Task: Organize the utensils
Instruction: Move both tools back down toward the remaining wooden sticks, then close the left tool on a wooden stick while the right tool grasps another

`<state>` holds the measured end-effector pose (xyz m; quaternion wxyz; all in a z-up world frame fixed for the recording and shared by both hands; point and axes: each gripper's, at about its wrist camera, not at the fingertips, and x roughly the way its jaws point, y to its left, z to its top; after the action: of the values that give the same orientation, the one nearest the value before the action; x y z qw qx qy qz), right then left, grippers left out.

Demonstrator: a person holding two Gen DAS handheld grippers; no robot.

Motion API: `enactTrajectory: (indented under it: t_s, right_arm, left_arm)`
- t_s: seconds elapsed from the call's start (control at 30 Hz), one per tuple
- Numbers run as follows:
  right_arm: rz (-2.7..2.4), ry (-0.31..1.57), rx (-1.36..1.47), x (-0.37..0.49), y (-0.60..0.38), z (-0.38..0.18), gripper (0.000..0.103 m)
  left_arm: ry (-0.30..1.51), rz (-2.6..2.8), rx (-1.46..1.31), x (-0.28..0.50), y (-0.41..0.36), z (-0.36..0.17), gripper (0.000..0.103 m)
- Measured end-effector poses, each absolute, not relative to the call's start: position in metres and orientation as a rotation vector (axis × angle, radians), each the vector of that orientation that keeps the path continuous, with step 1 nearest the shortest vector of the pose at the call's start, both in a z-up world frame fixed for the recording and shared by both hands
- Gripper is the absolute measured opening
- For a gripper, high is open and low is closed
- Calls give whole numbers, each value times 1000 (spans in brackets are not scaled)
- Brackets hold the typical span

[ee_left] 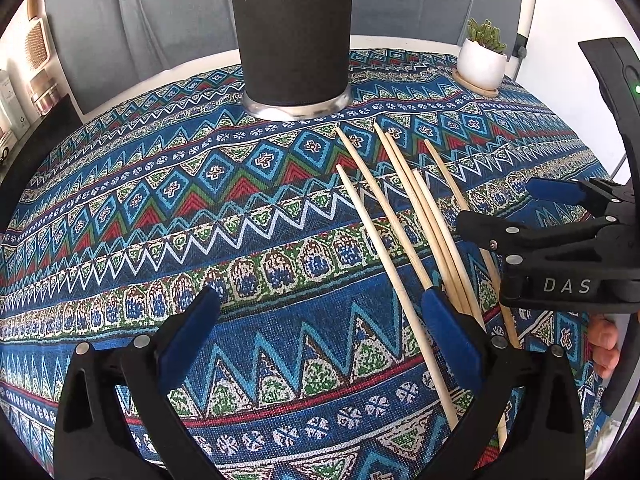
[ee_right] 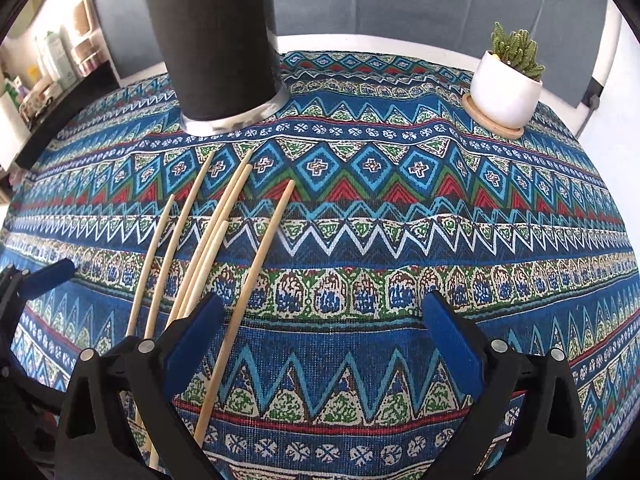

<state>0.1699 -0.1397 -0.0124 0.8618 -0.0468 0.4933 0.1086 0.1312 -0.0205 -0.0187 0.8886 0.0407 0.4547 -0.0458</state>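
Several pale wooden chopsticks (ee_left: 404,216) lie loose on the patterned tablecloth, fanned toward a tall black cup with a silver base (ee_left: 294,40). My left gripper (ee_left: 320,312) is open and empty; its right finger rests over the chopsticks' near ends. In the right wrist view the chopsticks (ee_right: 208,248) lie at the left, under my left finger, and the cup (ee_right: 218,40) stands behind them. My right gripper (ee_right: 324,316) is open and empty; it also shows in the left wrist view (ee_left: 520,208) at the right, above the chopsticks.
A small cactus in a white pot on a wooden saucer (ee_right: 506,88) stands at the table's back right, also in the left wrist view (ee_left: 482,60). A grey chair back is behind the table. Shelves with bottles (ee_right: 52,64) are at the far left.
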Motion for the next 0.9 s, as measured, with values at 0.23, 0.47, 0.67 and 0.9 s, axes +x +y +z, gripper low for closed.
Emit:
enactTrajectory:
  t_s: [0.23, 0.47, 0.67, 0.9]
  right_arm:
    - [268, 989, -116, 166, -147, -14, 94]
    - [330, 957, -166, 158, -164, -3, 8]
    - [354, 974, -38, 167, -186, -3, 5]
    - [358, 955, 23, 175, -198, 15, 4]
  left_arm:
    - [952, -105, 81, 129, -12, -18, 90]
    - [959, -112, 72, 127, 15, -11, 40]
    - [968, -141, -112, 128, 55, -11, 5]
    - [972, -165, -210, 138, 73, -4, 5]
